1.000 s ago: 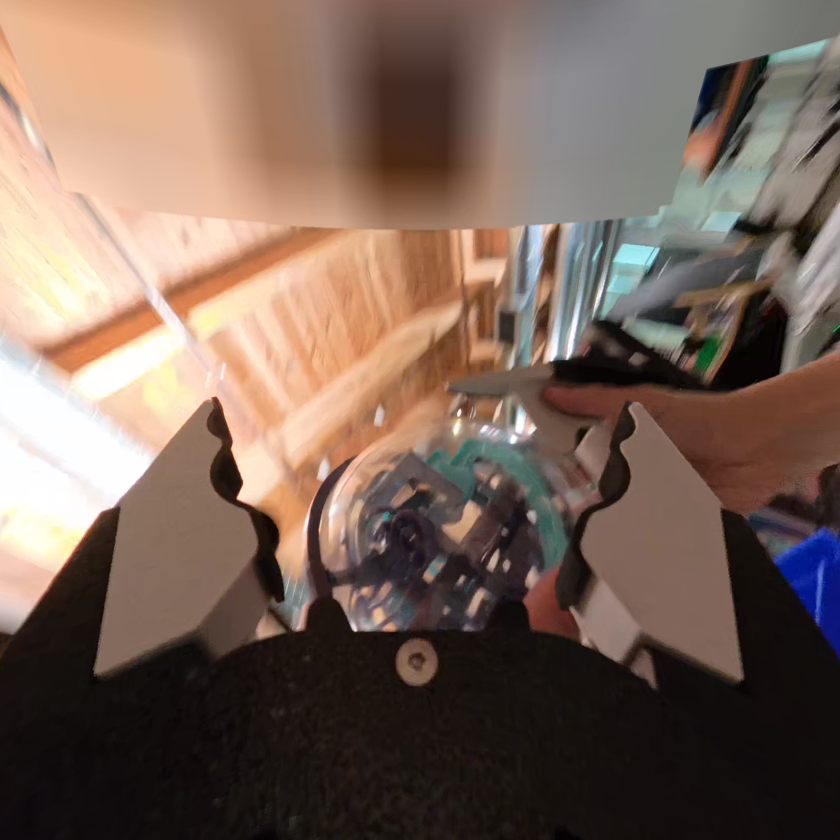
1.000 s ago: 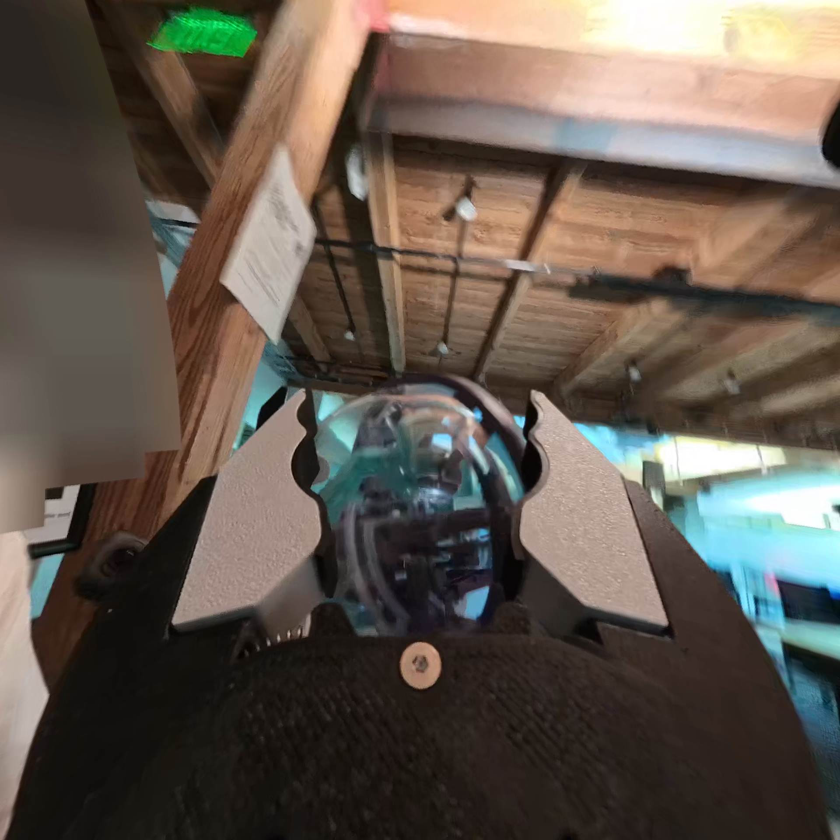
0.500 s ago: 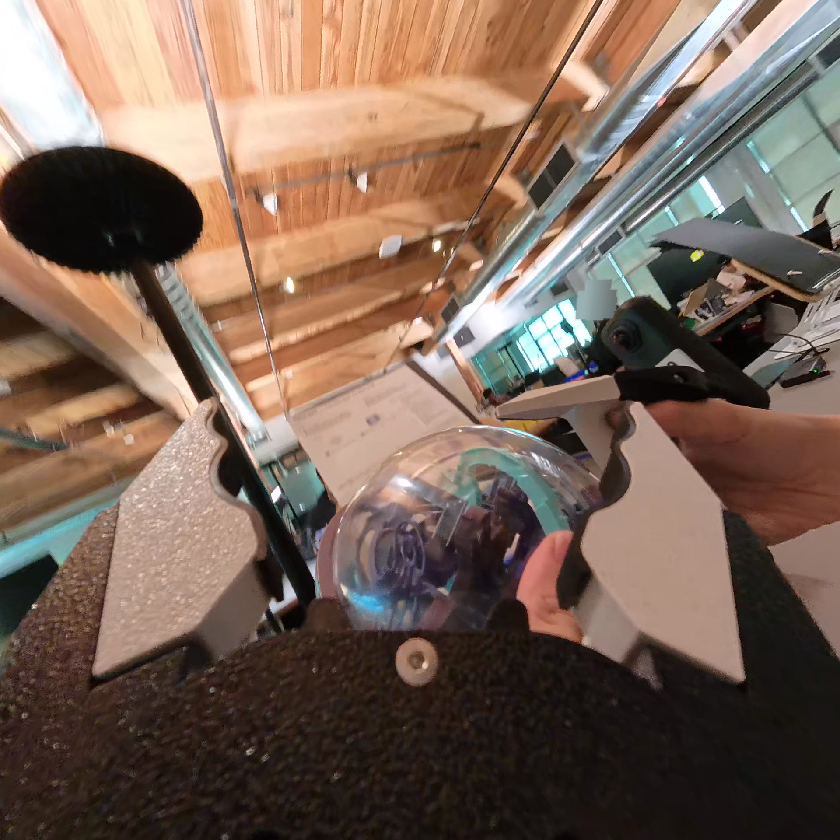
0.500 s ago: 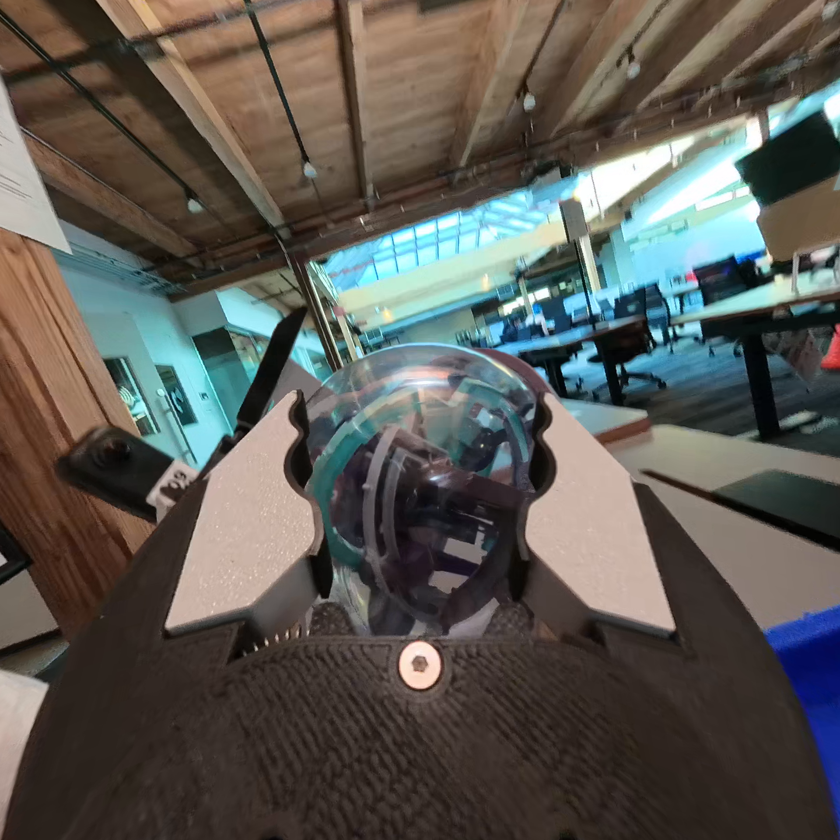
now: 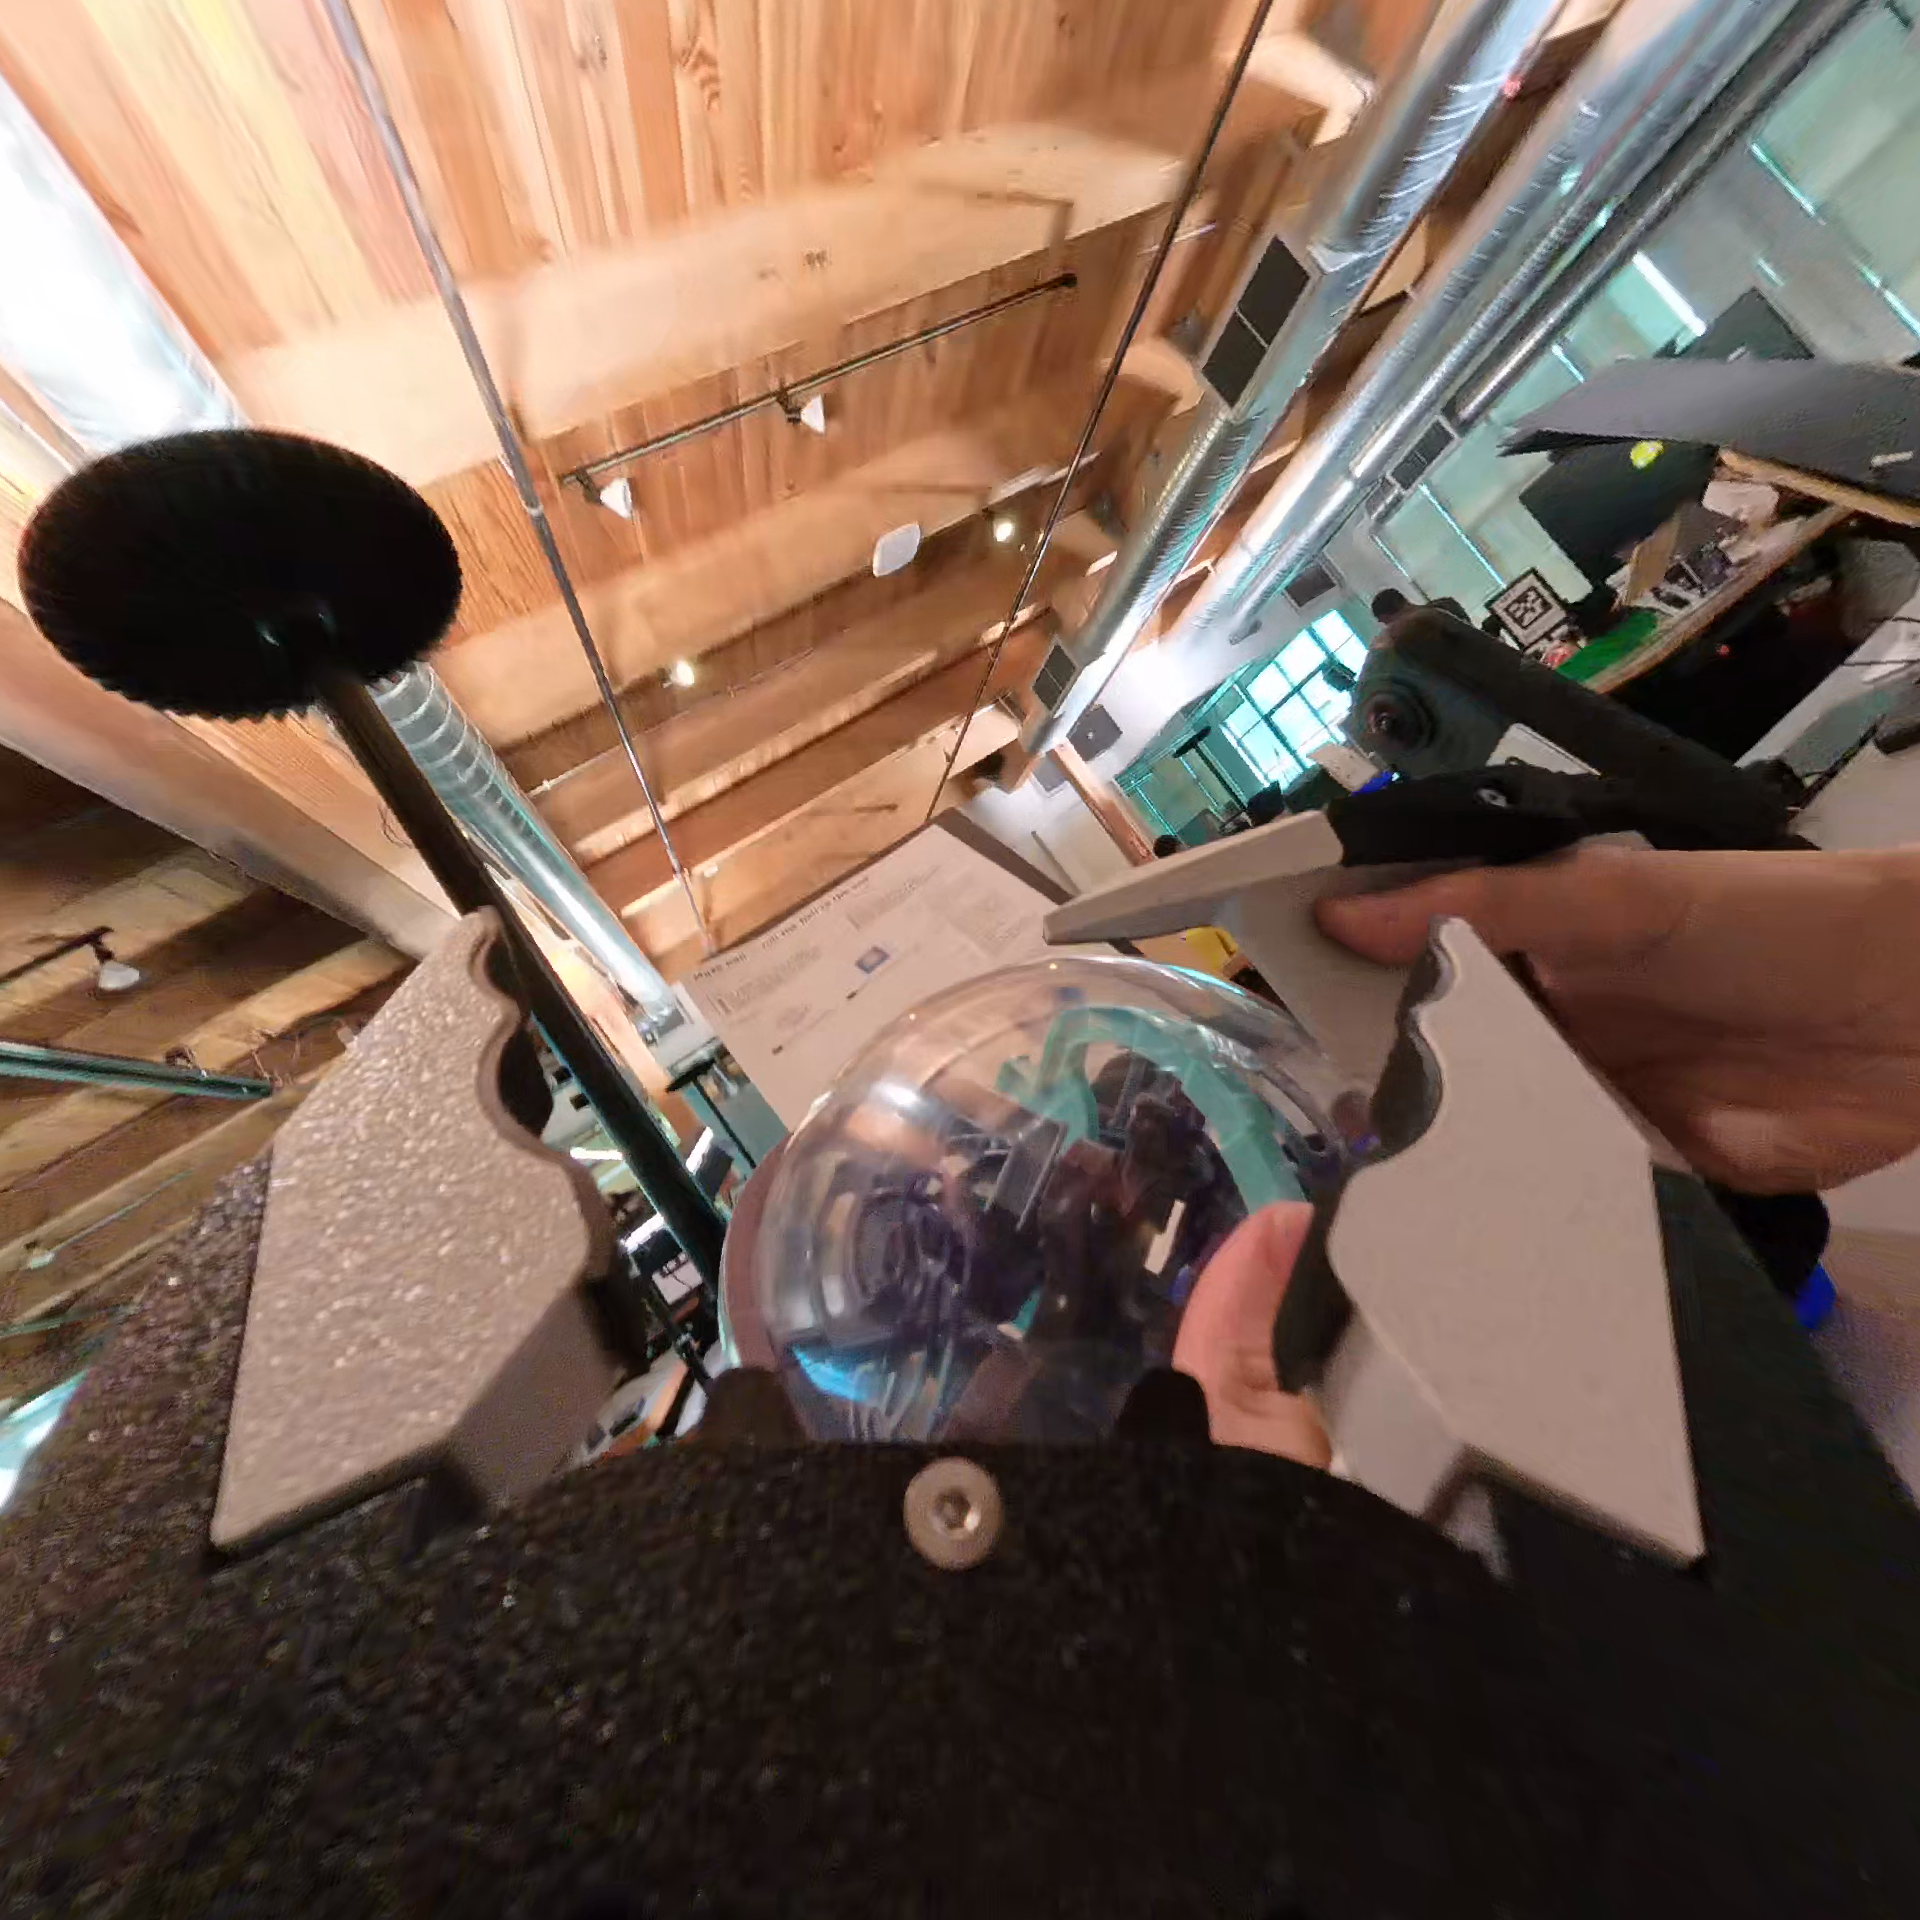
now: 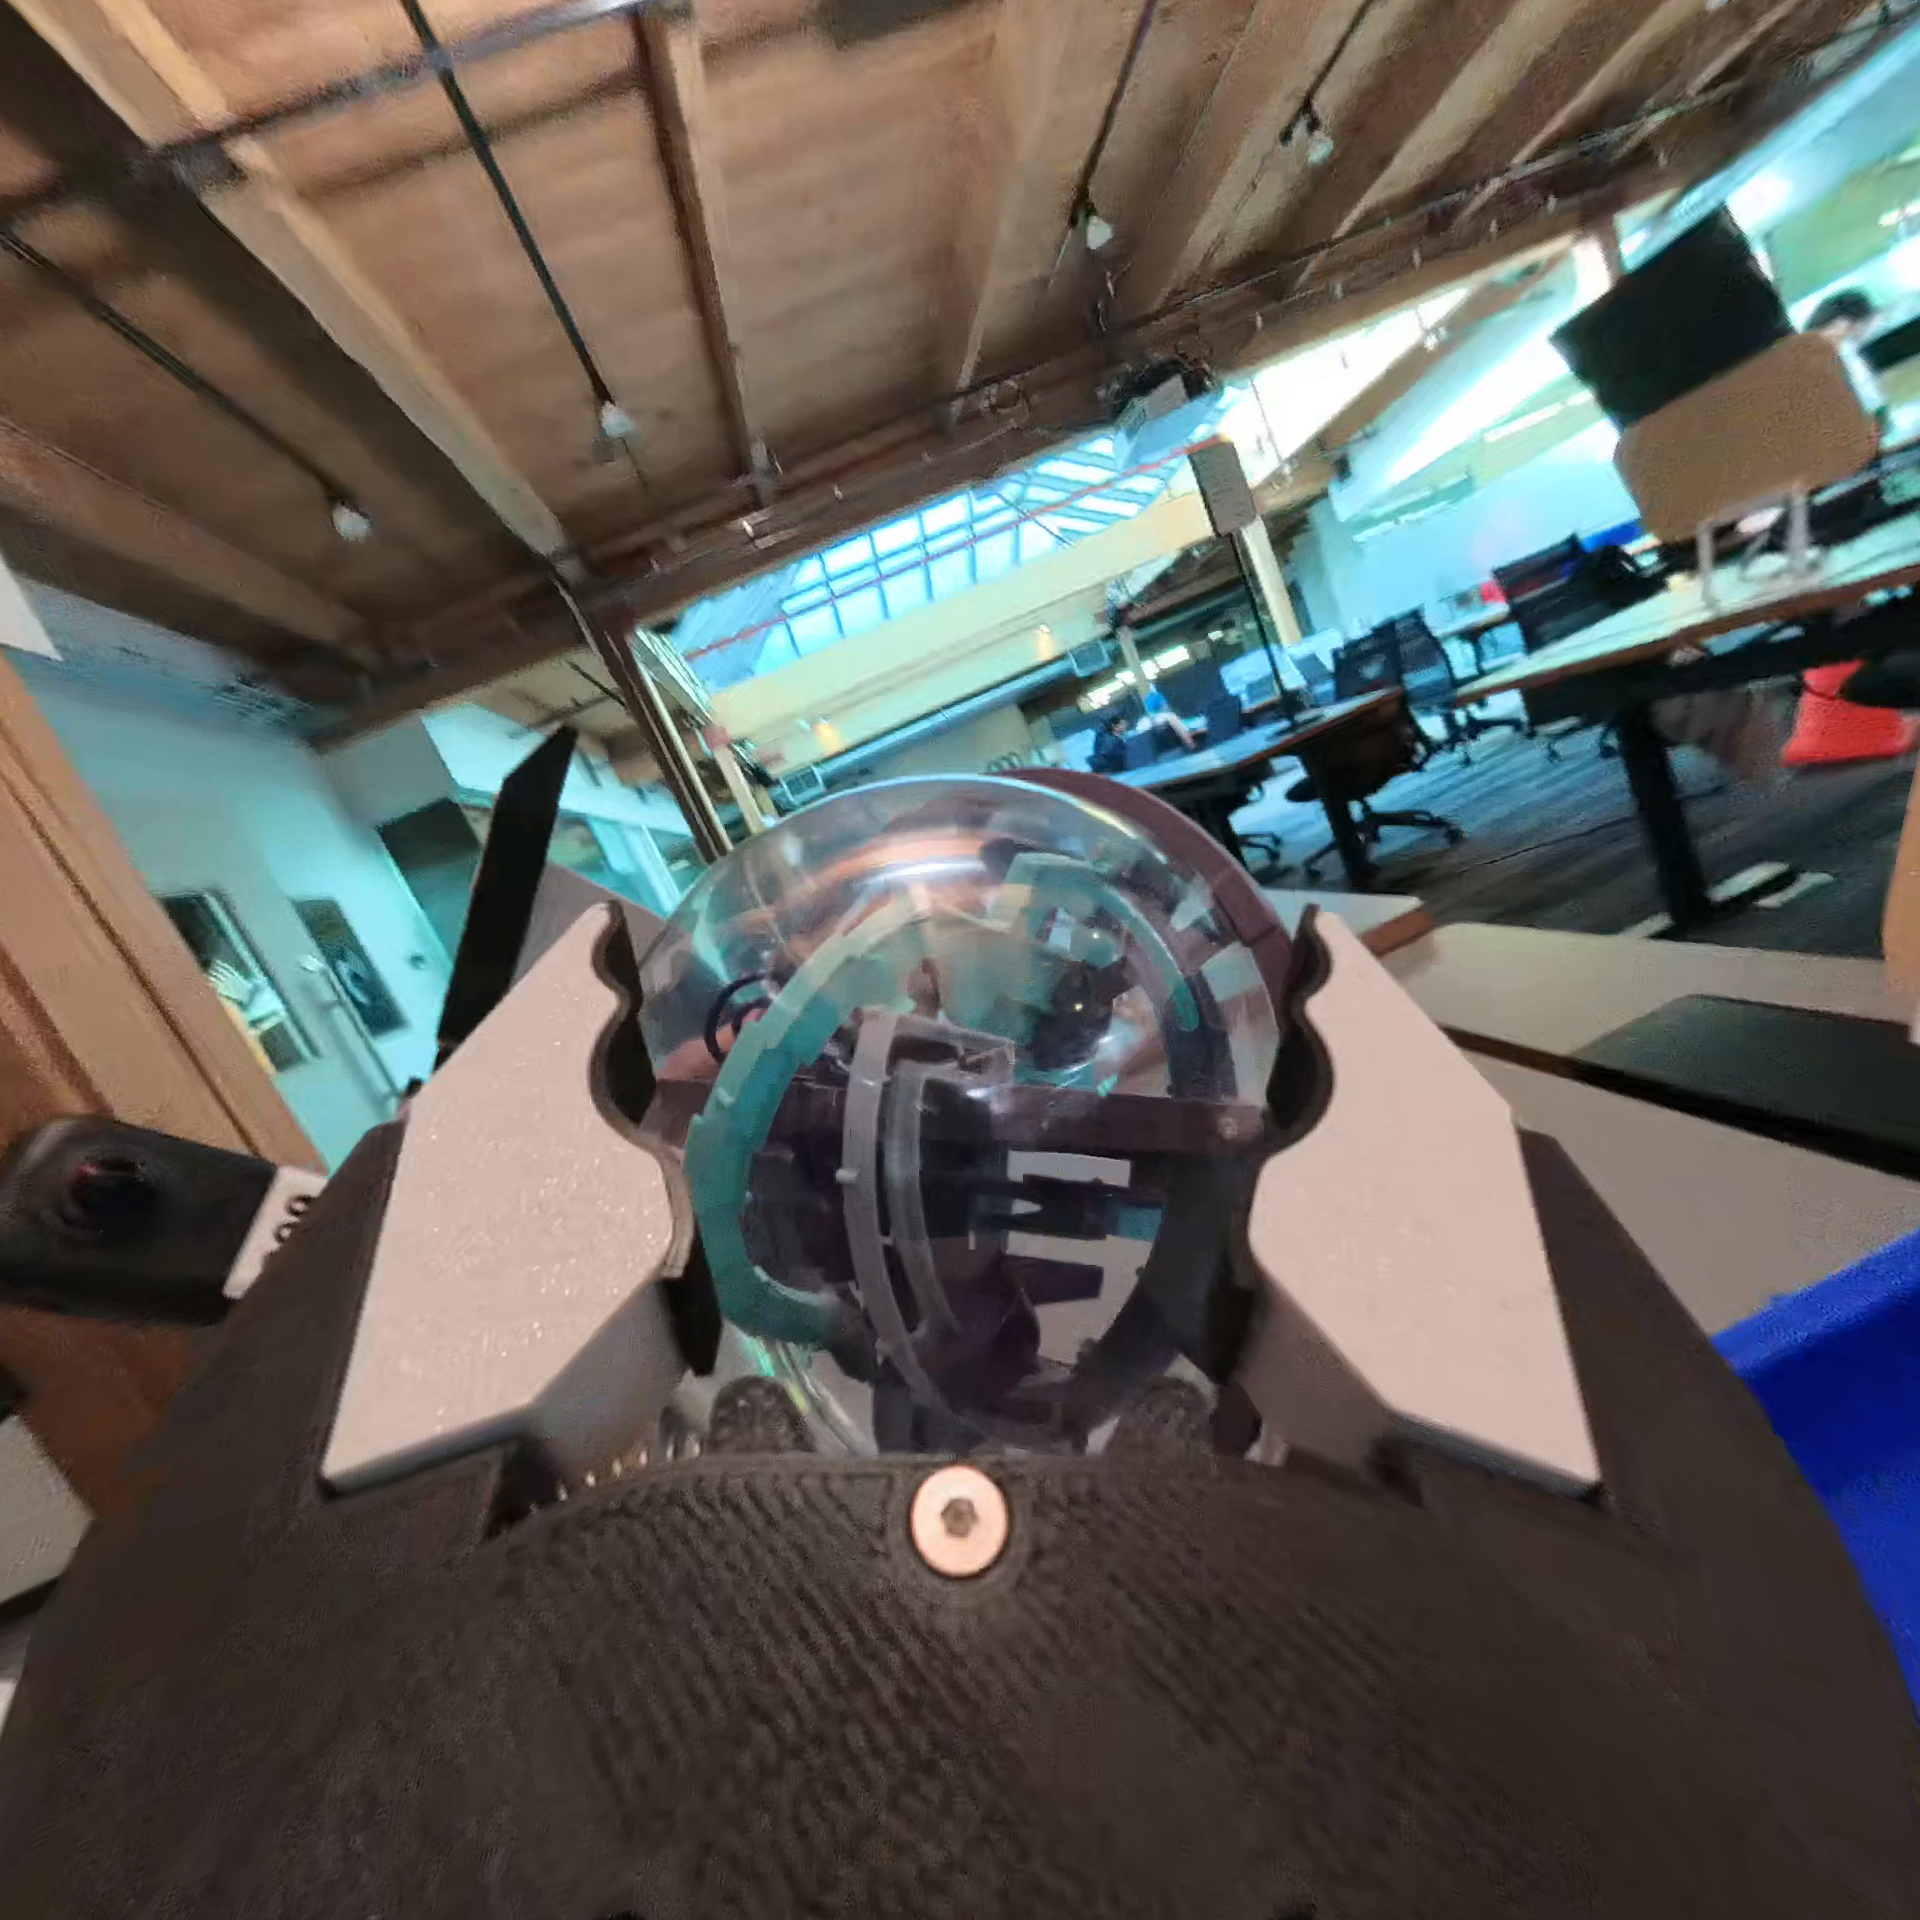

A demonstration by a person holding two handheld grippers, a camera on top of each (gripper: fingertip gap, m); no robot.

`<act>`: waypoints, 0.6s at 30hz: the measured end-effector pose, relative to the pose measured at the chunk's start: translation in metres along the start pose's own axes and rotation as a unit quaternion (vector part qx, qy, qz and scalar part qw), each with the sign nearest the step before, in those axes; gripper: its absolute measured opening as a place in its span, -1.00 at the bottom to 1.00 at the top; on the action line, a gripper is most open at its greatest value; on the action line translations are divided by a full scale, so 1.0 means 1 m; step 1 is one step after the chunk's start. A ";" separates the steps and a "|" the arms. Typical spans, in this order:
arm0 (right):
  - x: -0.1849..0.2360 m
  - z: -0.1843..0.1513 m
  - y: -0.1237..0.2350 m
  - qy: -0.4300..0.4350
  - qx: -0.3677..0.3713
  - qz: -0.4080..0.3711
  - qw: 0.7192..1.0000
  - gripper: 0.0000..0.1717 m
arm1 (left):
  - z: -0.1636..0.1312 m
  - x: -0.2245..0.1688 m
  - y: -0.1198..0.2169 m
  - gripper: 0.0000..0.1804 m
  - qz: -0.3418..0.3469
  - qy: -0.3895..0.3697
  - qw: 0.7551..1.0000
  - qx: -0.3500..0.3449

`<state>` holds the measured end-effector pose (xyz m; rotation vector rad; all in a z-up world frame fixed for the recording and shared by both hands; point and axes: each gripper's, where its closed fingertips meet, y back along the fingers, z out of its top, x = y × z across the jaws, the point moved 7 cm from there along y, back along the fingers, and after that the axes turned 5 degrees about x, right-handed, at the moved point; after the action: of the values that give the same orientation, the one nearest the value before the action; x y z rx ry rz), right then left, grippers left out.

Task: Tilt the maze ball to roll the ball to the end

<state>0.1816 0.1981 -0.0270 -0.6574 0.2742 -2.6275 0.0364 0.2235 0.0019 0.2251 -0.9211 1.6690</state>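
Note:
The maze ball [image 6: 956, 1039] is a clear sphere with teal and grey tracks inside. My right gripper [image 6: 958, 920] is shut on it, with both pads against its sides, and holds it up in the air. In the left wrist view the ball [image 5: 1018, 1174] stands between the wide-open fingers of my left gripper [image 5: 966, 935]. It lies close to the right finger, with a clear gap to the left finger [image 5: 436, 1174]. The right gripper's finger [image 5: 1195, 883] lies over the ball there, held by a hand [image 5: 1662, 997].
A black disc on a rod [image 5: 239, 571] stands close at the left. A white printed sheet [image 5: 883, 977] is behind the ball. A blue bin [image 6: 1829, 1382] is at the lower right, with grey tables [image 6: 1662, 997] beyond. Wooden ceiling beams run overhead.
Both views have swung down from the ceiling toward the room. The right fingers stand a little wider on the ball, which now looks larger between them. The left gripper stays open.

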 end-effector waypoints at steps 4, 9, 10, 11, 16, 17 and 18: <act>0.011 0.018 0.006 0.056 -0.014 0.014 0.998 0.26 | 0.002 -0.001 0.002 0.72 0.005 -0.007 0.999 -0.033; 0.014 0.026 0.015 0.071 -0.031 0.025 0.997 0.16 | 0.005 -0.007 0.003 0.71 0.007 -0.016 0.997 -0.072; 0.015 0.027 0.016 0.073 -0.036 0.029 0.996 0.15 | 0.006 -0.008 0.003 0.71 0.009 -0.022 0.997 -0.079; 0.017 0.029 0.016 0.077 -0.043 0.034 0.996 0.14 | 0.008 -0.008 0.004 0.71 0.011 -0.029 0.996 -0.086; 0.043 0.037 0.022 0.142 -0.092 0.087 0.982 0.13 | 0.028 -0.011 0.015 0.72 0.024 -0.079 0.986 -0.144; 0.055 0.040 0.026 0.171 -0.117 0.111 0.972 0.13 | 0.037 -0.013 0.019 0.72 0.028 -0.103 0.980 -0.169; 0.070 0.044 0.031 0.203 -0.144 0.139 0.958 0.12 | 0.048 -0.016 0.026 0.72 0.031 -0.133 0.970 -0.199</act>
<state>0.1575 0.1353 0.0306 -0.1363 0.8211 -2.4423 0.0038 0.1785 0.0128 0.1480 -1.4563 1.4939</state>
